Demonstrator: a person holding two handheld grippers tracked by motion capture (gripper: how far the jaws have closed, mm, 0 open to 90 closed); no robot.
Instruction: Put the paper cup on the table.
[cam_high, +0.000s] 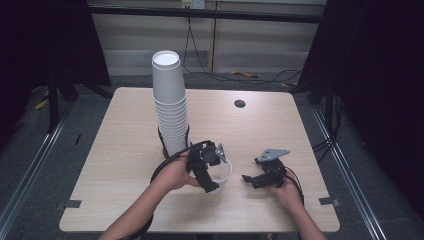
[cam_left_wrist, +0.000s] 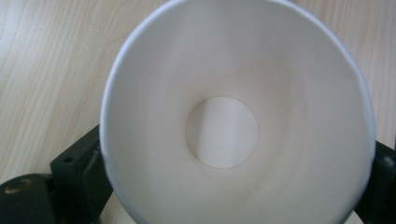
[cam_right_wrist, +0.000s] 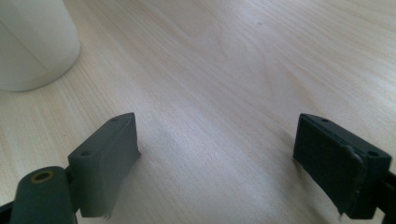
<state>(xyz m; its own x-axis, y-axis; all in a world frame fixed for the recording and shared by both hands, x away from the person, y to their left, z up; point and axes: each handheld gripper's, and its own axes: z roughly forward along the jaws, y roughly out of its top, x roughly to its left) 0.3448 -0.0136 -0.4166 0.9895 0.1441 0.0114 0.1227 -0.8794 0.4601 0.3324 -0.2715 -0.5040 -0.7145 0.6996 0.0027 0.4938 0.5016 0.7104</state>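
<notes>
High view. The left gripper (cam_high: 212, 172) sits near the table's (cam_high: 120, 150) front middle with a single white cup (cam_high: 225, 172) between its jaws; the cup's rim arcs out on the gripper's right side, its open mouth toward the person. Whether the pads press on the cup cannot be told here. A tall stack (cam_high: 170, 107) of nested, upside-down cups stands just behind the left gripper, leaning slightly. The right gripper (cam_high: 255, 179) rests well right of the cup, apart from it, jaws spread and nothing between them. Bare wood lies to the left, right and rear; a dark hole (cam_high: 240, 103) marks the rear centre. The front edge is near both hands.

Left gripper view. The cup (cam_left_wrist: 238, 116) is seen straight down its mouth, the round base in the middle; its long axis runs along the gripper's line of sight. The 2 jaws flank the wall at lower left and lower right, close against it; firm contact cannot be confirmed.

Right gripper view. The right gripper (cam_right_wrist: 215, 158) holds its 2 jaws wide over bare table (cam_right_wrist: 224, 70). A cup wall (cam_right_wrist: 32, 42) stands at upper left, well clear of the jaws.
</notes>
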